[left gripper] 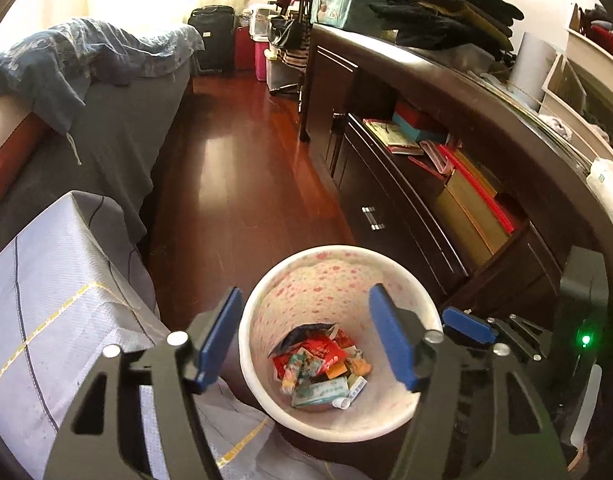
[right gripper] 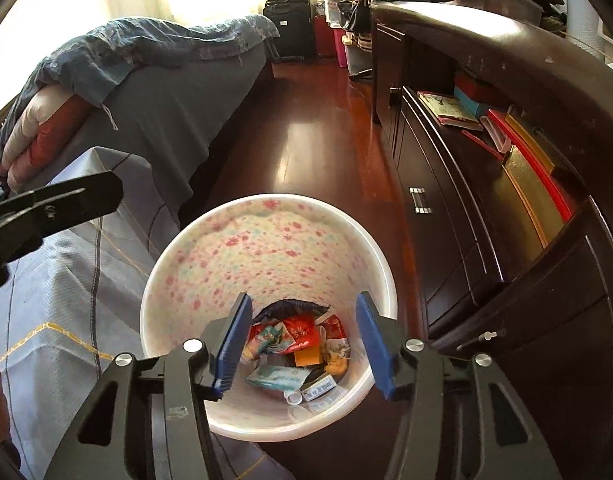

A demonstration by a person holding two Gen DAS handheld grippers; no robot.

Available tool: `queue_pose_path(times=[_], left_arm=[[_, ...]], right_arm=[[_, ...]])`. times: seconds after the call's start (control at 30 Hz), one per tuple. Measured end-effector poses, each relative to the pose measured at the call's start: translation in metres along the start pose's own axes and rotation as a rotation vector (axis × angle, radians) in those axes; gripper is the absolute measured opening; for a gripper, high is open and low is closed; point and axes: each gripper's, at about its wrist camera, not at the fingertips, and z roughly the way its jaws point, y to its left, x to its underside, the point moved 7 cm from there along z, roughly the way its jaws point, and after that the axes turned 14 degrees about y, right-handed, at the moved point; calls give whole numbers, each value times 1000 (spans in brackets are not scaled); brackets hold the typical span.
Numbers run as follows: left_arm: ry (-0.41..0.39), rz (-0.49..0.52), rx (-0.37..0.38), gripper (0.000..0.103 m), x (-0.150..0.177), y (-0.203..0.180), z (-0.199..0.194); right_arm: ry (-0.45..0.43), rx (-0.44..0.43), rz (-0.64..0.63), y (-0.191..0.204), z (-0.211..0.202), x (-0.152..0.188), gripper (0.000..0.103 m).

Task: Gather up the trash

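A white bin (left gripper: 326, 249) (right gripper: 266, 199) with a pink flower pattern inside stands on the floor between the bed and the cabinet. At its bottom lies a heap of trash (left gripper: 322, 364) (right gripper: 294, 344): red and teal wrappers, small packets, a white cap. My left gripper (left gripper: 306, 300) hangs open over the bin's mouth, nothing between its blue pads. My right gripper (right gripper: 303, 304) is open too, over the same bin, and holds nothing. In the left wrist view one blue pad (left gripper: 468, 326) of the right gripper shows at the bin's right rim. A black part of the left gripper (right gripper: 54, 208) shows in the right wrist view.
A bed corner with a grey-blue checked sheet (left gripper: 54, 292) (right gripper: 54, 304) lies close on the left of the bin. A dark wooden cabinet (left gripper: 390, 216) (right gripper: 458, 240) with books and boxes on its shelf runs along the right. Red wooden floor (left gripper: 242, 168) stretches ahead towards a black suitcase (left gripper: 212, 36).
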Motion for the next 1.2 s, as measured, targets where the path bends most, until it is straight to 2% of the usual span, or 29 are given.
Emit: queue_pose_path(times=[0.07,0.13,0.23,0.3,0.37,0.47,0.63,0.77,1.0,1.2], left_arm=[[-16,-6,-1,73,2,3,-7],[-31,-25,-6,80,6,8,-18],[-85,-80,-27,87,18,24,-47],[-127,-127,-61,95,28,39,-73],[-172,-175,-104,99,43,56,-104],[-223,-253,-172,99,66,81,-151],[-304,-365,-280,99,114,113,-225],[-354,-440,-396,99,161,127,-283],[-470,-544,-496,99,239,127,-387],[-559,-654,-548,99,305,115,-472]], right_arm=[[3,-3,2,3,-2,0,56],[0,-5,1,7,-10,1,61],[-26,8,-3,20,-30,5,72],[-57,-4,-26,36,-47,9,87],[-94,-2,-50,55,-67,15,90],[-115,-20,-92,84,-90,24,94],[-161,-107,-179,142,-136,45,98],[-227,-154,-279,192,-183,67,99],[-343,-233,-424,256,-263,113,99],[-437,-270,-491,284,-325,151,99]])
